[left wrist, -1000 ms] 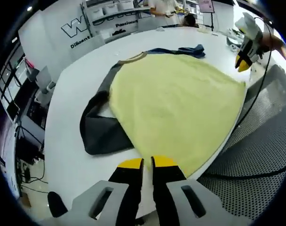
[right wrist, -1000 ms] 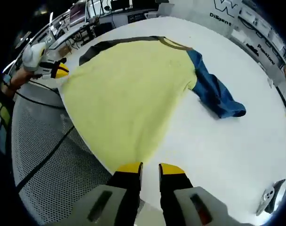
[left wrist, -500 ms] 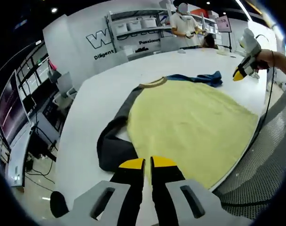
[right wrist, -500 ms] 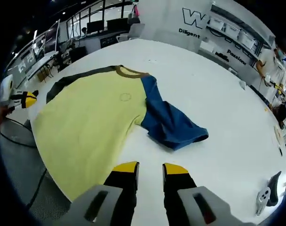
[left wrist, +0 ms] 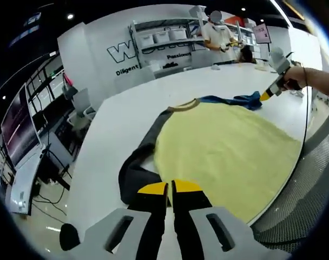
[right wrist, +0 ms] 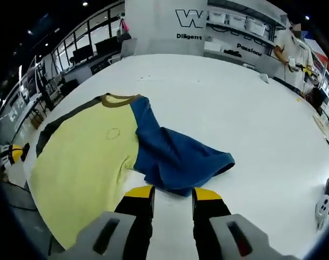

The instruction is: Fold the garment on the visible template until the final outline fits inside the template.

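Right gripper view: tool (right wrist: 171, 191) parted above blue sleeve (right wrist: 178, 160), its underside hidden.

We find bare counter (right wrist: 251, 103) open beyond the crumpled blue sleeve (right wrist: 175, 160); a small white fixture (right wrist: 322, 206), seemingly, sits at its edge.

On the white back wall (right wrist: 153, 21) a large outlined letter "W" (right wrist: 188, 17) can be read, with the small word "Diligent" (right wrist: 188, 37) under it. Further right on the same wall stands "Passiona" (right wrist: 250, 50), its end unclear. The left gripper view shows the same lettering, partly hidden.
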Motion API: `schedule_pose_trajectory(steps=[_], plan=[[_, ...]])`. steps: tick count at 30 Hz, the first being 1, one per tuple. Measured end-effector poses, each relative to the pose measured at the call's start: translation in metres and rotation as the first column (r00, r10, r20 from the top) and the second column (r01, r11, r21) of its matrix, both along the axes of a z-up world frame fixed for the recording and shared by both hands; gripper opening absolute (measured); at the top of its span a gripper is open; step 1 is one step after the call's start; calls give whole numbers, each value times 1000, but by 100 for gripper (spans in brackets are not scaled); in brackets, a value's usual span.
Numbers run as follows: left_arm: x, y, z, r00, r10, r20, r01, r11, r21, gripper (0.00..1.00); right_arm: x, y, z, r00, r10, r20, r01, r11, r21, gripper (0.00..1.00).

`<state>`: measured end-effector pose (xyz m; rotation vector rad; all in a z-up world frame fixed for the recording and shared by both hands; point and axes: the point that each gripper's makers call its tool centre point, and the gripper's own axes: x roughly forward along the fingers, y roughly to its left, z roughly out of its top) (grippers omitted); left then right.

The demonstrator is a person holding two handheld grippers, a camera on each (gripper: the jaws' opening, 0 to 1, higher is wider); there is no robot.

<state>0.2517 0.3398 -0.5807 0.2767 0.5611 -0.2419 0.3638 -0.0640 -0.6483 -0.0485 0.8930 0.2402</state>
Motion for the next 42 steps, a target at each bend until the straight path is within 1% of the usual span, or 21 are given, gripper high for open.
schedule_pose_trajectory(steps=[4, 5, 7, 8, 9, 11, 12, 14, 16, 18, 20, 22, 24, 27, 30, 33, 34, 37, 38, 39, 42], plan=[[6, -12, 5, 1000, -20, 8, 20, 1000, -4, 2, 6, 0, -1, 999, -52, 5, 51, 997, 50, 25], [8, -17, 7, 999, -34, 13, 34, 999, -7, 2, 8, -1, 0, 995, -103, 8, 102, 992, 77, 24], [9, -23, 10, 999, -45, 19, 45, 999, -16, 2, 11, -2, 1, 993, -119, 13, 118, 990, 80, 23], [11, -30, 14, 998, -58, 36, 59, 998, -24, 2, 9, -5, -6, 985, -169, -31, 171, 981, 87, 25], [12, -32, 14, 997, -62, 39, 63, 998, -26, 3, 9, -6, -8, 982, -183, -44, 186, 979, 84, 25], [14, -40, 15, 996, -77, 45, 79, 996, -40, 3, 18, -2, -10, 974, -222, -34, 225, 962, 155, 21], [15, -43, 14, 995, -86, 42, 88, 995, -47, 3, 19, -1, -11, 969, -243, -43, 247, 953, 178, 19], [16, -46, 13, 995, -88, 39, 90, 995, -52, 3, 20, -1, -13, 968, -246, -51, 251, 951, 180, 15], [17, -50, 13, 994, -99, 41, 101, 993, -64, 3, 21, 1, -13, 970, -239, -48, 244, 951, 190, 7], [17, -52, 12, 993, -110, 41, 112, 991, -67, 3, 20, 0, -12, 967, -248, -54, 254, 945, 205, 6], [18, -53, 12, 992, -120, 42, 122, 990, -66, 3, 17, -1, -6, 967, -252, -40, 254, 941, 221, 1], [20, -52, 8, 992, -124, 37, 126, 989, -72, 3, 14, -6, 0, 966, -257, -31, 257, 940, 224, 1], [21, -50, 2, 992, -123, 19, 124, 989, -74, 4, 13, -12, 5, 966, -259, -23, 258, 940, 224, 0], [21, -49, -4, 991, -134, -12, 132, 989, -73, 3, 8, -21, 20, 964, -267, -1, 260, 937, 234, 0], [20, -48, -3, 991, -134, -10, 134, 989, -61, 3, 8, -30, 36, 962, -271, 34, 255, 935, 246, 0], [22, -46, -1, 992, -129, -7, 128, 989, -67, 3, 11, -40, 53, 957, -281, 76, 254, 933, 255, 0], [22, -45, -3, 992, -128, -10, 127, 990, -68, 3, 11, -46, 61, 953, -288, 92, 257, 932, 257, 0], [23, -46, -11, 989, -141, -38, 138, 989, -60, 3, 10, -55, 74, 950, -292, 112, 256, 932, 258, 0], [23, -47, -13, 988, -145, -47, 143, 988, -58, 3, 10, -56, 75, 950, -291, 115, 255, 932, 256, 0], [24, -48, -14, 987, -151, -49, 148, 987, -54, 3, 10, -62, 79, 949, -288, 126, 251, 936, 245, 0], [25, -51, -18, 983, -170, -66, 167, 984, -58, 4, 11, -70, 85, 947, -294, 132, 255, 934, 250, 0]])
